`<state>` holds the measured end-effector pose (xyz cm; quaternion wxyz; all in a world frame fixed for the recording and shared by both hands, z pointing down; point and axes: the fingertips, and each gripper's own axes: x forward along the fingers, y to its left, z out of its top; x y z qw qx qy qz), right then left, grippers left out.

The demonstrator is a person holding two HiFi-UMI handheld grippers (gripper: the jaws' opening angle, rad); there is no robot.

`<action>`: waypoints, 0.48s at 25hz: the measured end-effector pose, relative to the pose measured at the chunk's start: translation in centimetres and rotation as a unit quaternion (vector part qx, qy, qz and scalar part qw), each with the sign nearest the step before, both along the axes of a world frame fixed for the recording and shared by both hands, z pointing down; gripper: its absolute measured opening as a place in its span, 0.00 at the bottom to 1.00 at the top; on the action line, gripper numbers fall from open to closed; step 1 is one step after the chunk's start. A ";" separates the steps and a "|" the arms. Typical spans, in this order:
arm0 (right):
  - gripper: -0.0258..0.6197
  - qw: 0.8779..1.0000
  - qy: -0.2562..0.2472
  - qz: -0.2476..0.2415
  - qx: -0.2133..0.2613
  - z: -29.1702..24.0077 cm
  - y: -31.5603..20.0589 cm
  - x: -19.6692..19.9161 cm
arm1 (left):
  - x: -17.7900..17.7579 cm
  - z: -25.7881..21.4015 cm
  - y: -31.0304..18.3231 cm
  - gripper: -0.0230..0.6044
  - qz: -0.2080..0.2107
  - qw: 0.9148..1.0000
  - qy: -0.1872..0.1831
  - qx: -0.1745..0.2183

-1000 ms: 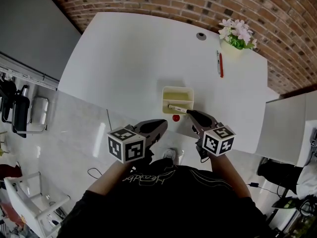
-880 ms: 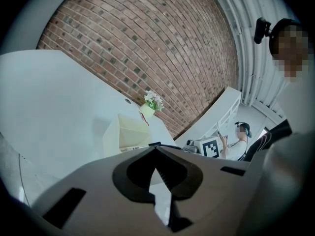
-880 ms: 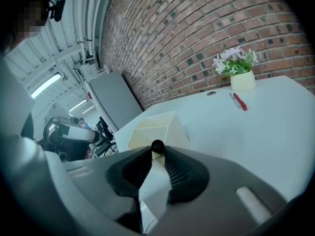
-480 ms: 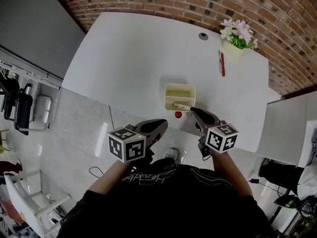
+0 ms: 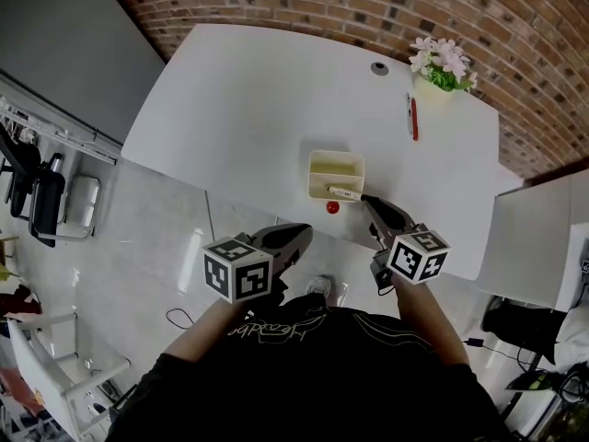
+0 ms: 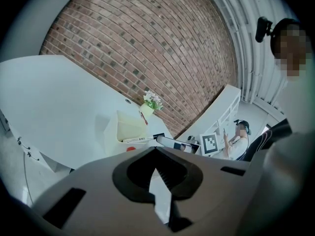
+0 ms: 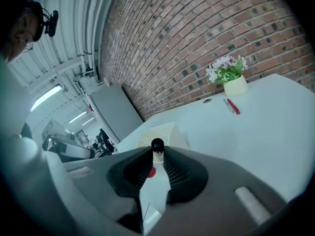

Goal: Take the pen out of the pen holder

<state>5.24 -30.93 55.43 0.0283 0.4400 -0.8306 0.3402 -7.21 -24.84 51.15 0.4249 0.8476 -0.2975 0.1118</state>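
A cream pen holder [image 5: 336, 166] stands near the white table's front edge. A white pen [image 5: 343, 192] with a black cap lies across the holder's near rim. Its black end [image 7: 157, 144] sits between the tips of my right gripper [image 5: 369, 202]. Those jaws have just been closing and are shut on the pen. A small red ball [image 5: 332, 207] lies just in front of the holder. My left gripper [image 5: 300, 235] hangs off the table's front edge, left of the holder, shut on nothing. The left gripper view shows the holder [image 6: 129, 127] and the pen [image 6: 139, 139] ahead.
A potted flower [image 5: 440, 65] stands at the table's far right corner. A red pen [image 5: 411, 118] lies next to it, and a round grommet [image 5: 378, 67] sits at the back. Another white surface [image 5: 534, 238] lies to the right. Floor lies below my left gripper.
My right gripper's jaws have narrowed onto the pen's end, and the pen has shifted slightly right along the holder's rim. The left gripper has barely moved.
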 end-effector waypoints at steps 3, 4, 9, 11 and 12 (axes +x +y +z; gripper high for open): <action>0.15 1.000 -0.007 0.000 0.010 -1.0 0.3 0.0 | 0.0 -0.4 0.6 0.04 -0.002 1.000 -0.002 0.004; 0.15 1.000 -0.010 -0.001 0.014 -1.4 0.4 -0.1 | 0.0 -0.6 0.8 0.04 -0.002 1.000 -0.003 0.006; 0.15 0.999 -0.029 -0.006 0.041 -3.9 1.4 -0.4 | 0.0 -1.9 1.8 0.04 -0.007 1.000 -0.005 0.022; 0.15 0.998 -0.038 -0.008 0.051 -5.1 2.0 -0.4 | 0.0 -2.5 2.2 0.04 -0.010 0.999 -0.005 0.030; 0.15 0.998 -0.042 -0.009 0.056 -5.7 2.3 -0.3 | 0.1 -2.9 2.5 0.04 -0.011 0.999 -0.005 0.034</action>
